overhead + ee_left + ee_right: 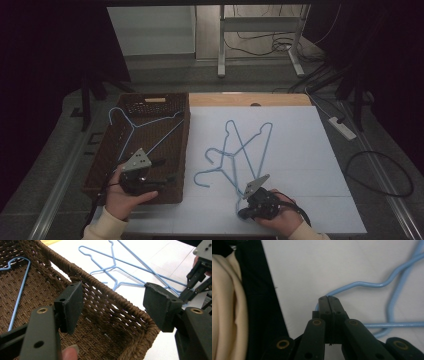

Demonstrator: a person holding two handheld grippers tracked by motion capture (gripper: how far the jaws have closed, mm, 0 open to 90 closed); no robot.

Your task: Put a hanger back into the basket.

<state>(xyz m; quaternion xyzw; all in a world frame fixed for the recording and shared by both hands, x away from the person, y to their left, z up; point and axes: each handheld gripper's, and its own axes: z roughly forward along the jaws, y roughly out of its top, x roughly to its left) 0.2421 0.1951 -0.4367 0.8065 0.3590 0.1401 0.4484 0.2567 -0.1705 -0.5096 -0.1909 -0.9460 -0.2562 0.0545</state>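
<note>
Hangers of pale blue wire lie tangled on a white-covered counter (300,150) as a person works with a hand-held gripper in each hand. The right hand-held gripper (243,212) sits low at the near edge of the counter, its jaws pressed tight together on the wire of one blue hanger (359,285) at a bend near the end of the wire; in the right gripper view the black jaws meet flat with the blue wire coming out from behind their tip. That hanger belongs to the tangled pile of hangers (240,150) spread across the middle of the white sheet, just right of a brown woven basket (107,150).

The left hand-held gripper (165,172) hangs over the near right corner of the basket with its jaws spread wide and nothing between them. In the left gripper view the two black pads stand well apart above the basket's woven rim (110,293), with the right hand-held gripper seen beyond at the far edge of the pile. One more blue hanger (145,127) lies inside the basket, its hook toward the far left corner. Cream sleeves (102,230) show at the bottom of the high view.
</note>
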